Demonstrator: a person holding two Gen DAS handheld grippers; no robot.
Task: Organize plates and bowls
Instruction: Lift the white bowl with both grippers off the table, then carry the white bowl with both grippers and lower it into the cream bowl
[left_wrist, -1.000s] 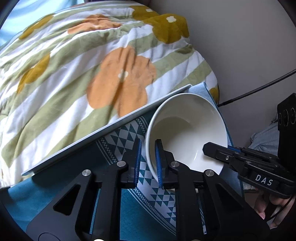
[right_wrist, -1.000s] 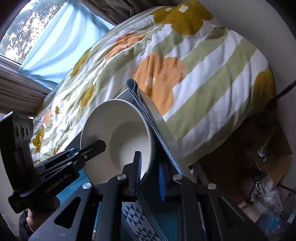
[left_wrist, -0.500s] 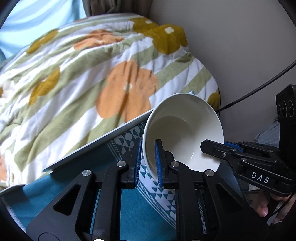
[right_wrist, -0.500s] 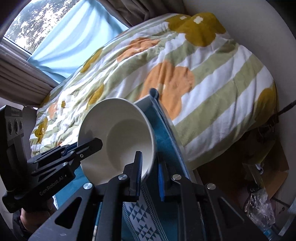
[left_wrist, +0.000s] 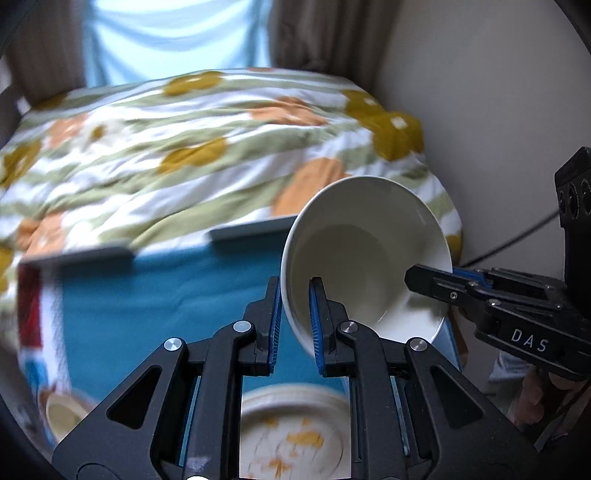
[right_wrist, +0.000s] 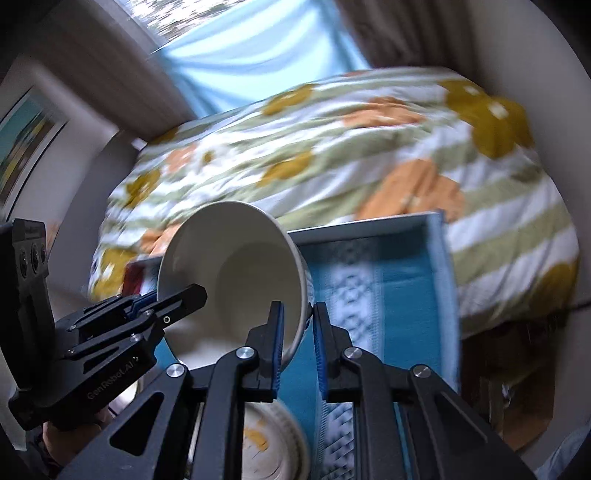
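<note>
A plain white bowl (left_wrist: 362, 251) is held in the air between both grippers, tipped with its opening toward the cameras. My left gripper (left_wrist: 295, 310) is shut on its left rim. My right gripper (right_wrist: 297, 328) is shut on its right rim; the bowl (right_wrist: 236, 269) fills the middle of the right wrist view. Each gripper shows in the other's view, the right one (left_wrist: 428, 280) and the left one (right_wrist: 184, 299). Below the bowl lies a cream plate with orange marks (left_wrist: 295, 435), also in the right wrist view (right_wrist: 266, 450).
A teal cloth with a white patterned band (right_wrist: 399, 280) covers the table (left_wrist: 147, 295). Behind it is a bed with a flowered, striped quilt (left_wrist: 184, 147). A small cup or bowl (left_wrist: 62, 410) sits at the lower left. A wall (left_wrist: 480, 92) is on the right.
Both grippers have lifted and swung with the bowl; the views now look higher, showing the window and curtain. The plate below has come into view. Both grips are unchanged.
</note>
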